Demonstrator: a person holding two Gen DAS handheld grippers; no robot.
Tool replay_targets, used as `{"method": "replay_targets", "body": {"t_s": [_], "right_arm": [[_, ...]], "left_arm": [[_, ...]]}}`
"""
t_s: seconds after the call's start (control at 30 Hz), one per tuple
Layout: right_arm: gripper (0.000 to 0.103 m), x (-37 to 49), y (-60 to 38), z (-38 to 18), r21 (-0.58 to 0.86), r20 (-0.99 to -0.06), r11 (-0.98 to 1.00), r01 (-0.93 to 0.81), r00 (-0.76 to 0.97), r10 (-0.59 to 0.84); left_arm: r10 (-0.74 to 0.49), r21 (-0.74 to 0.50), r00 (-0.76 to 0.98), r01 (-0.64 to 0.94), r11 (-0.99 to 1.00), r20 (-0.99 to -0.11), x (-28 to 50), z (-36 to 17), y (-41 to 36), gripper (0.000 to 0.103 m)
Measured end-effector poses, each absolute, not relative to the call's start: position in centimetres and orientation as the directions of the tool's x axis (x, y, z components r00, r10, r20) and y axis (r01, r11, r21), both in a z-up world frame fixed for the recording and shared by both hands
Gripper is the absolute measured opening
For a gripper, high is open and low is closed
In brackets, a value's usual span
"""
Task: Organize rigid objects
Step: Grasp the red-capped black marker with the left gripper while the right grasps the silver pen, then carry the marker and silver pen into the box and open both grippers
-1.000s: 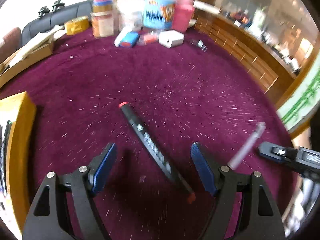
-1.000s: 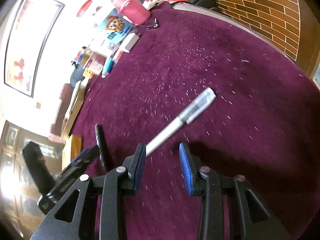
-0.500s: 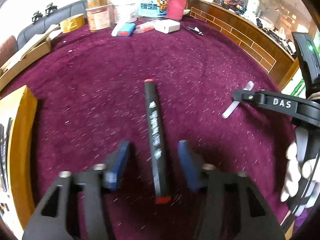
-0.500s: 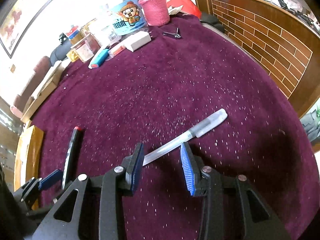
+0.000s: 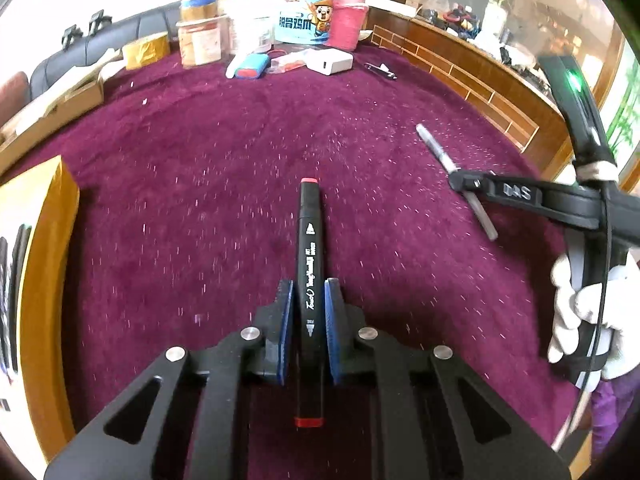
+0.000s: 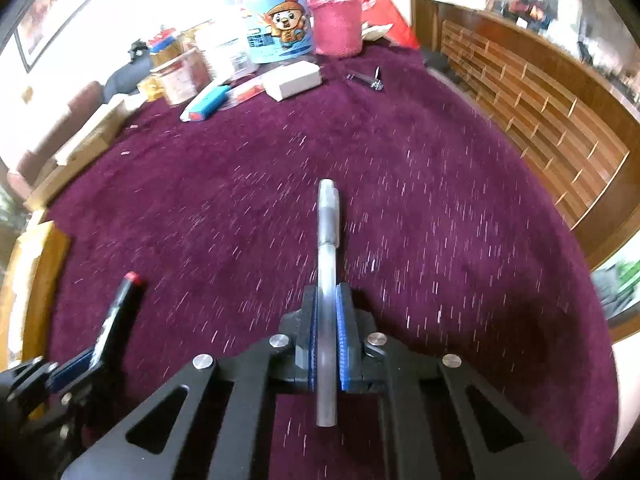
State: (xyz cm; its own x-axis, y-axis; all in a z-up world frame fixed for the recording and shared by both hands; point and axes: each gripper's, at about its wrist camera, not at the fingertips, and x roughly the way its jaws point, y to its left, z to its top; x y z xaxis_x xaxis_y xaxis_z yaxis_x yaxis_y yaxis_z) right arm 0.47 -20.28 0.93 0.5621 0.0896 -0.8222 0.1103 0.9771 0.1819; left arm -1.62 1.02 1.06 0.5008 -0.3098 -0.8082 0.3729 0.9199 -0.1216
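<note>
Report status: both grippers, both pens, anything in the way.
Left gripper just closed on the black marker. Right gripper just closed on the silver pen. Purple cloth ahead bare; clutter only at far edge.

Bright daylight washes a dark sofa (image 5: 100,36) and brick-patterned wooden wall (image 6: 540,112).

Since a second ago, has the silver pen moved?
Yes. The silver pen lay slanted on the purple cloth toward the brick wall; now it points at the pink cup, clamped in the right claw, whose jaws just closed.
</note>
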Motion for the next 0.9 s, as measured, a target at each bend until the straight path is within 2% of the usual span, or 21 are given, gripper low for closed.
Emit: {"method": "replay_targets", "body": {"t_s": [0.13, 0.2, 0.43, 0.57, 0.9], "right_arm": [[0.008, -3.5, -21.0, 0.7, 0.320, -0.819, 0.945, 0.072, 0.522, 0.238], [0.008, -4.9, -21.0, 0.6, 0.351, -0.811, 0.934, 0.065, 0.520, 0.269], [0.008, -6.8, -19.7, 1.4, 0.603, -0.666, 0.798, -0.017, 0.540, 0.515], [0.008, -6.5, -15.7, 2.8, 0.626, -0.634, 0.773, -0.104, 0.509, 0.582], [0.008, -6.3, -3.8, 4.4, 0.618, -0.619, 0.729, -0.293, 0.391, 0.681]], "left_arm": [[-0.375, -0.187, 0.500, 0.387, 0.903, -0.781, -3.7, 1.9, 2.0, 0.012], [-0.407, -0.215, 0.505, 0.396, 0.893, -0.761, -4.9, 2.5, 2.5, 0.012], [-0.502, -0.362, 0.535, 0.350, 0.864, -0.679, -8.1, 4.7, 7.5, 0.012], [-0.523, -0.443, 0.586, 0.289, 0.849, -0.619, -9.8, 6.1, 12.1, 0.012], [-0.491, -0.520, 0.722, 0.211, 0.828, -0.488, -13.6, 9.3, 21.2, 0.012]]}}
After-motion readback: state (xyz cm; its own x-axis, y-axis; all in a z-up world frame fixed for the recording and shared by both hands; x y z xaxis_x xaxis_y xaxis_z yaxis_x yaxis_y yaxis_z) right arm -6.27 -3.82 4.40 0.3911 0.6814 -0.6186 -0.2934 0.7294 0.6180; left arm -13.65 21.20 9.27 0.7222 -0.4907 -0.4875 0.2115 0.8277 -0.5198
